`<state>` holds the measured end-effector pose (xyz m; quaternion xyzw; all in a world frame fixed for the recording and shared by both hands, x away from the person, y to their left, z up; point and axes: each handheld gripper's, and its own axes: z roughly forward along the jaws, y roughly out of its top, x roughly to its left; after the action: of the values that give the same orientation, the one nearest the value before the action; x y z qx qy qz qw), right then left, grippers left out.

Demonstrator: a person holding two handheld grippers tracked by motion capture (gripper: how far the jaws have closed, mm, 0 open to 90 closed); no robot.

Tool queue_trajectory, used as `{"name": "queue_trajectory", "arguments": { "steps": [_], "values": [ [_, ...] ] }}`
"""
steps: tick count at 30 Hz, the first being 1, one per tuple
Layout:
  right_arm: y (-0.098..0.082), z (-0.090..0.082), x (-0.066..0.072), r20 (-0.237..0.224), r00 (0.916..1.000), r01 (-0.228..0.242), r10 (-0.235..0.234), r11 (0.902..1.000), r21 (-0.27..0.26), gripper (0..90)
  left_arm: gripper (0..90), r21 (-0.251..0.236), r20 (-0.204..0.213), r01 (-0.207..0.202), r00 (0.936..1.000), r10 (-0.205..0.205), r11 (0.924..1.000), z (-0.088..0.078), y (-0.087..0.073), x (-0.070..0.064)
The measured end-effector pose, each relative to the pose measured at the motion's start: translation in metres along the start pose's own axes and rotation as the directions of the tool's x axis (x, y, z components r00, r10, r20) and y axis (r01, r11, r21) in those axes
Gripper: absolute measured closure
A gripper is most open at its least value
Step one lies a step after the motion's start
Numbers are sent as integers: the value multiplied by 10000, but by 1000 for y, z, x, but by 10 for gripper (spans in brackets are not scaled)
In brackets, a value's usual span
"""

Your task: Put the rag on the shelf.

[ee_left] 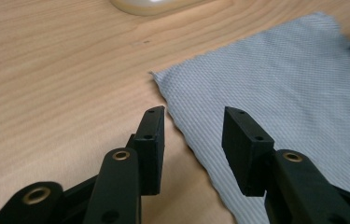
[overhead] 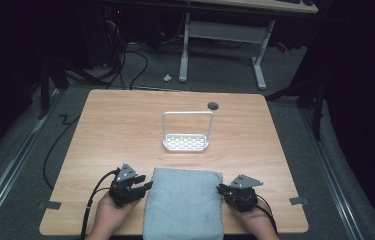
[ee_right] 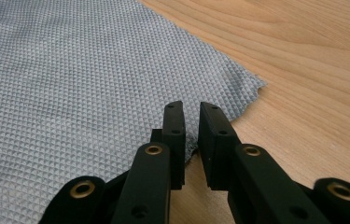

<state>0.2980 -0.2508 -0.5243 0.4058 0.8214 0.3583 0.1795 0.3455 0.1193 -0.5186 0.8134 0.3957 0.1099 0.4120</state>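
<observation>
grey waffle-weave cloth (overhead: 183, 204) lies flat, folded to a rough rectangle, at the near edge of the wooden table (overhead: 115, 125), centred btw my two hands, its near end hanging past the table edge. looks single thickness at the corners in both gripper views.

left gripper (overhead: 145, 187) sits just beside the cloth's left edge, near its far-left corner. in the left gripper view the jaws are clearly apart, wide gap, nothing pinched; cloth edge (ee_left: 275, 84) runs under/between them but the pads don't press on it.

right gripper (overhead: 221, 189) is at the cloth's right edge, near the far-right corner. in the right gripper view the jaws stand a narrow slit apart, cloth edge (ee_right: 84, 84) runs right up to the jaws at the base of the slit; can't see any fabric clamped, pads look clear of it.

both hands rest on the table at the near edge, cables trailing back.

further out: white wire rack w/ perforated base (overhead: 186, 143) stands upright mid-table, well apart from cloth. small dark round grommet (overhead: 213, 105) near the far edge. beyond the table, a white desk frame (overhead: 225, 35) on grey floor.
</observation>
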Motion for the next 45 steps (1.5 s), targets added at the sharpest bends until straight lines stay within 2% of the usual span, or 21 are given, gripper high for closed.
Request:
{"name": "queue_trajectory", "arguments": {
  "steps": [1,4,5,6,9,10,11,13,14,17,19,25,30,33,34,35,36,38,40,42,45],
  "values": [
    [0,0,0,0,10000,0,0,10000,0,808,594,0,0,0,10000,0,10000,0,0,0],
    [-1,-1,0,3,10000,16,-16,10000,-36,800,588,146,-220,-11,9998,14,9999,17,9,3],
    [-1,-2,-1,4,10000,7,-7,10000,-41,799,571,364,-329,6,9995,6,9993,28,15,4],
    [-1,-2,-1,-46,10000,-39,39,10000,-38,799,562,364,-329,6,9995,6,9993,28,15,4],
    [-1,-2,0,-211,9998,67,-66,10000,61,796,588,204,-576,345,9978,-333,9992,39,19,9],
    [-1,-2,0,-211,9998,67,-66,10000,61,796,613,204,-576,345,9978,-333,9992,39,19,9],
    [-1,-1,4,-219,9993,311,-306,9993,225,796,631,259,-770,284,9967,-263,9993,40,21,7],
    [-1,1,8,-343,9979,563,-553,9980,295,794,674,304,-833,115,9965,-89,9995,40,21,6],
    [-1,1,10,-334,9975,630,-621,9977,268,794,710,369,-835,-98,9964,129,9993,40,20,3],
    [0,2,11,-349,9976,604,-593,9977,300,797,775,439,-831,-220,9962,256,9988,39,20,1],
    [0,2,9,-184,9982,585,-580,9978,313,801,870,482,-583,-172,9981,200,9987,37,17,-3],
    [1,4,5,238,9973,683,-690,9972,314,797,880,356,-506,-132,9986,150,9993,29,7,-8],
    [1,1,3,155,9990,428,-430,9990,158,765,813,-96,-693,353,9970,-358,9993,26,3,1],
    [3,-1,2,285,9994,202,-201,9998,-9,749,755,-310,-524,543,9971,-559,9980,26,4,4],
    [6,-1,-1,437,9990,-79,88,9997,-214,717,732,-223,-266,661,9974,-666,9976,30,7,5],
    [6,-1,-1,437,9990,-79,88,9997,-214,717,711,-223,-266,661,9974,-666,9976,30,7,5],
    [10,2,-4,720,9970,-250,271,9992,-298,684,704,-68,-310,400,9987,-402,9992,33,9,2],
    [12,4,-7,815,9957,-402,429,9986,-342,673,704,-48,-229,373,9990,-374,9993,34,10,2],
    [22,12,-15,1162,9908,-652,695,9971,-404,643,706,-57,-286,227,9993,-229,9997,34,9,0],
    [27,19,-20,1170,9886,-924,952,9953,-295,630,734,-55,-330,133,9994,-135,9999,35,9,-1],
    [32,32,-25,1261,9865,-1058,1044,9944,43,613,775,-62,-398,-150,9991,147,9999,35,8,-4]
  ]
}}
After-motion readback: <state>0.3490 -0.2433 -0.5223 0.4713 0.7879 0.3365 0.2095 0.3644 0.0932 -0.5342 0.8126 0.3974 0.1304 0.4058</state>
